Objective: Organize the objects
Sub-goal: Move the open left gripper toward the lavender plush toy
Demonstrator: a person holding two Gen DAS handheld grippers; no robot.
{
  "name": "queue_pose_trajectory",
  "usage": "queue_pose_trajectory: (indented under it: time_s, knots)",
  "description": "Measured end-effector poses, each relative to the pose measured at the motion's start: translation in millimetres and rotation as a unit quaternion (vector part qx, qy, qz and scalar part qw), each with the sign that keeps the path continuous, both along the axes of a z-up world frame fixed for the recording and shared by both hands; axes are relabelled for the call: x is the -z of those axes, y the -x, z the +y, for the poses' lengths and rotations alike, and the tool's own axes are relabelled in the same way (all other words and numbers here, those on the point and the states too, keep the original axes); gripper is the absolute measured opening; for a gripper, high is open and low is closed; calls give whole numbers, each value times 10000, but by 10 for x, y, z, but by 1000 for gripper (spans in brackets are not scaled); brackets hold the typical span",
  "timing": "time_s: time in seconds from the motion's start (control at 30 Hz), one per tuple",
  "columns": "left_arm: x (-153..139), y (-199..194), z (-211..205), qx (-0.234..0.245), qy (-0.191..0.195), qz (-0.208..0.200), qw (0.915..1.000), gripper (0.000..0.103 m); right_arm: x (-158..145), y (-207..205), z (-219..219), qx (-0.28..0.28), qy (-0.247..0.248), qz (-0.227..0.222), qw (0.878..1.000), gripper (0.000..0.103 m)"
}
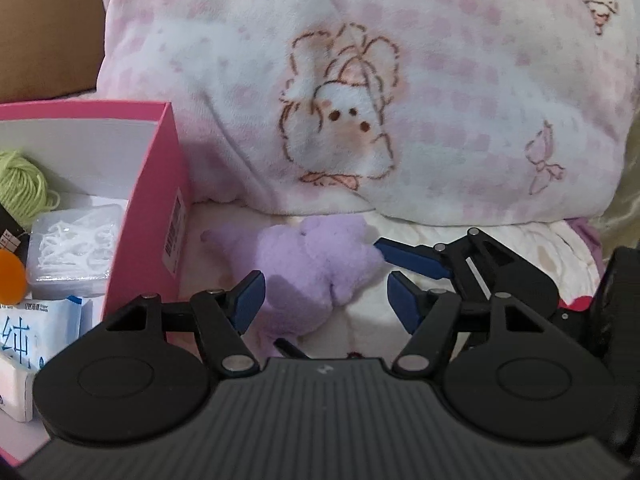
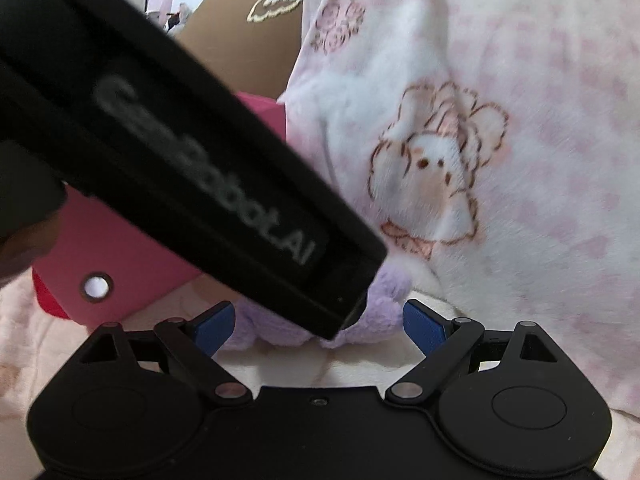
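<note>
Purple plush toy (image 1: 316,268) lies lengthwise toward the blanket (image 1: 400,80); both tools gape (empty).

— How many soft toys did you see?
— One purple plush toy (image 1: 316,268), lying on the bedding in front of my fingers.
— And boxes?
— One pink box (image 1: 154,216). Inside it I counted one ball of green yarn (image 1: 22,184), one clear case of white floss picks (image 1: 74,248), one blue-and-white packet (image 1: 40,328) and one orange thing (image 1: 10,276) at the edge, too cut off to name.
— Blankets?
— One pink-and-white fleece blanket (image 1: 400,100), with one brown cardboard piece (image 1: 44,28) behind it.
— Grippers?
— Two: my left gripper (image 1: 326,300) and my right gripper (image 2: 318,326)
</note>
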State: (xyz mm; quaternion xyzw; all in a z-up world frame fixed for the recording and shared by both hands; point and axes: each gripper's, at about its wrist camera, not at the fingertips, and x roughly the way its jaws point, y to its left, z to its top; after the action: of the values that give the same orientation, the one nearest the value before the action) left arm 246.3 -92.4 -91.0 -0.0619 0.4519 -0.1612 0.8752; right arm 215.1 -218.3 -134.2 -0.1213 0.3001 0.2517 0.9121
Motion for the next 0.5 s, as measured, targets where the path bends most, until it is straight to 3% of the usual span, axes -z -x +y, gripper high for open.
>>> queue_pose_trajectory:
  time_s: [0.17, 0.33, 0.5]
  knots:
    - [121, -100, 28, -234, 47, 43, 9997, 66, 40, -59, 5, -50, -151, 159, 9997, 93]
    - [180, -148, -40, -274, -156, 31, 9995, 67, 87, -98, 49, -29, -174, 207, 9996, 93]
    - [239, -161, 12, -350, 32, 44, 9994, 66, 124, -88, 82, 57, -192, 257, 9995, 90]
